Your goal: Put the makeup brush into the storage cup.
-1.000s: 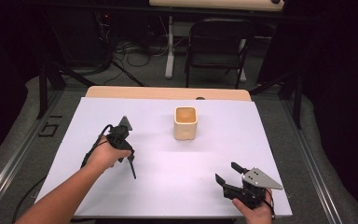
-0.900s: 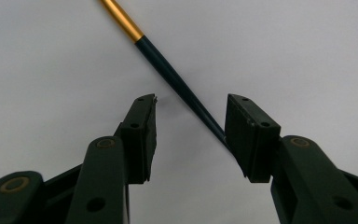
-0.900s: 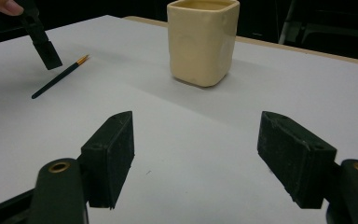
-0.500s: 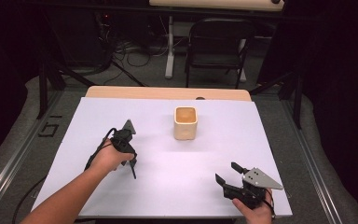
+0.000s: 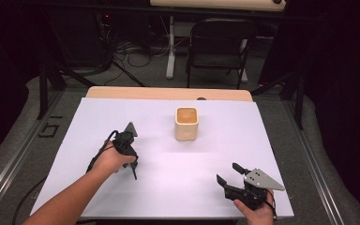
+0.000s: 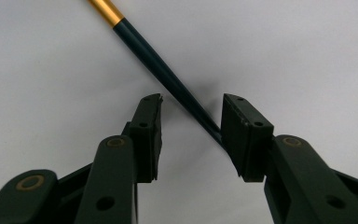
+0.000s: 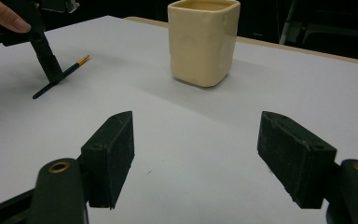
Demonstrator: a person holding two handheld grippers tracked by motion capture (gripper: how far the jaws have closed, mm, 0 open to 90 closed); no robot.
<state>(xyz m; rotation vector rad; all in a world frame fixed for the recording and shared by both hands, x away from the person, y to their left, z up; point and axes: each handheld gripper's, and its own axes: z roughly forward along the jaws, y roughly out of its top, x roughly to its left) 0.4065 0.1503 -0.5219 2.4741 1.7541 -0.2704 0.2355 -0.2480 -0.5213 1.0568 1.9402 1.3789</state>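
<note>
A thin brush with a dark handle (image 6: 154, 51) and a gold ferrule lies flat on the white table sheet (image 5: 243, 136). My left gripper (image 5: 133, 174) points down over it. Its jaws (image 6: 191, 100) straddle the handle's thin end and have just been closing. The right pad (image 6: 244, 135) is against the handle, while the left pad stands clear. From the right gripper view, the brush (image 7: 63, 77) lies under the left gripper (image 7: 49, 70). My right gripper (image 5: 226, 172) rests near the front right edge, open (image 7: 196, 119) and empty. A cream square cup (image 5: 186, 123) stands upright mid-table.
The cup (image 7: 203, 42) stands ahead of the right gripper with bare sheet between them. A wooden table edge (image 5: 168, 93) runs along the back. Behind the table stand a black chair (image 5: 218, 42), cables and a stand on the floor.
The left hand has shifted slightly right and toward the front edge, staying over the brush. The right gripper has not moved.
</note>
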